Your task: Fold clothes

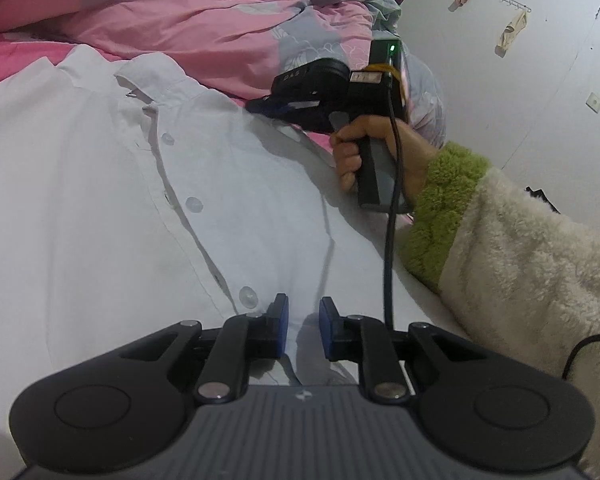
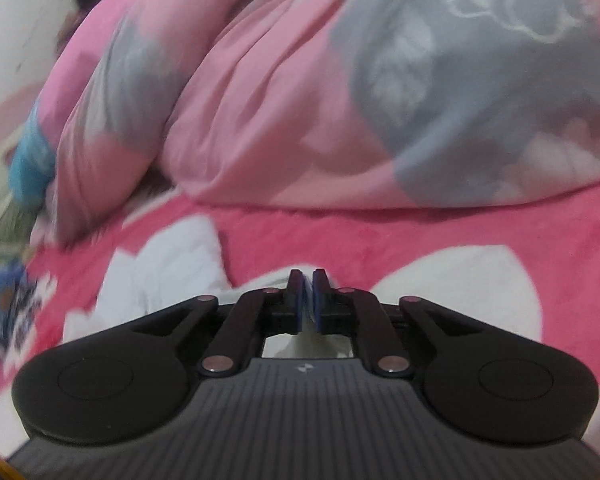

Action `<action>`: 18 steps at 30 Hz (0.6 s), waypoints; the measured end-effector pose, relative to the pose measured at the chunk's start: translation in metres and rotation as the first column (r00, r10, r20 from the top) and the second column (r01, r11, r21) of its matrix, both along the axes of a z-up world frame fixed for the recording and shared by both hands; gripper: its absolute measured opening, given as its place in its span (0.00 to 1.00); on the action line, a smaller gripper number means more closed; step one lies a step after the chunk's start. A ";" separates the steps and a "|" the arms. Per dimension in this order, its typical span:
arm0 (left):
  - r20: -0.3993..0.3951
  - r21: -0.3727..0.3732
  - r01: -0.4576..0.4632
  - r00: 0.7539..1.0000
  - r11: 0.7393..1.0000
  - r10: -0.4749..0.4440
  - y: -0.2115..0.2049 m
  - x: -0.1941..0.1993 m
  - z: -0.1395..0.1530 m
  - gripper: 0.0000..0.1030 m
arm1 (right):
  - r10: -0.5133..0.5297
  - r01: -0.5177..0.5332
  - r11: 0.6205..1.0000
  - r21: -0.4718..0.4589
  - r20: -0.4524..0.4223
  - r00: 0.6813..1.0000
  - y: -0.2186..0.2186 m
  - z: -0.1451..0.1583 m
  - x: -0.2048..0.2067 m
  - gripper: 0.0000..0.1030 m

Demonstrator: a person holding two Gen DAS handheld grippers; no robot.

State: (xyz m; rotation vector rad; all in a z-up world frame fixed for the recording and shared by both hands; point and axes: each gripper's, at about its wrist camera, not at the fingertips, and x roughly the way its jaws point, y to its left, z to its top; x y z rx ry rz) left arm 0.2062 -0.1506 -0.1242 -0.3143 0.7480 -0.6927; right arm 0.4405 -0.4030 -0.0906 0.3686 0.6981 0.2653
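Slippage worries me: my right gripper (image 2: pixel 308 280) pinches only thin white shirt (image 1: pixel 100 200) cloth near the bed's (image 2: pixel 380 236) pink edge, while my left gripper (image 1: pixel 303 312), slightly apart, grips nothing.

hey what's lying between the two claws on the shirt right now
Only bare white shirt fabric: its button placket and a few creases. The left wrist view shows it running from the left claw up to the right claw at the shirt's edge.

The right gripper (image 1: pixel 268 102) bears pale letters on its black housing, seemingly "D&S"; its white sticker's print is too small to read.
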 end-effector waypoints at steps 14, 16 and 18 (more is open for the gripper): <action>-0.009 -0.020 -0.004 1.000 1.000 0.004 0.003 -0.001 -0.001 0.17 | 0.332 -0.330 0.917 -0.224 -0.026 0.943 0.097 0.012 0.022 0.07; -0.011 -0.023 -0.004 1.000 1.000 0.004 0.003 -0.002 -0.001 0.17 | 0.311 -0.307 0.927 -0.214 -0.015 0.950 0.102 0.009 0.030 0.07; -0.013 -0.027 -0.005 1.000 1.000 0.004 0.003 -0.003 -0.001 0.17 | 0.291 -0.287 0.934 -0.214 -0.012 0.957 0.104 0.009 0.036 0.08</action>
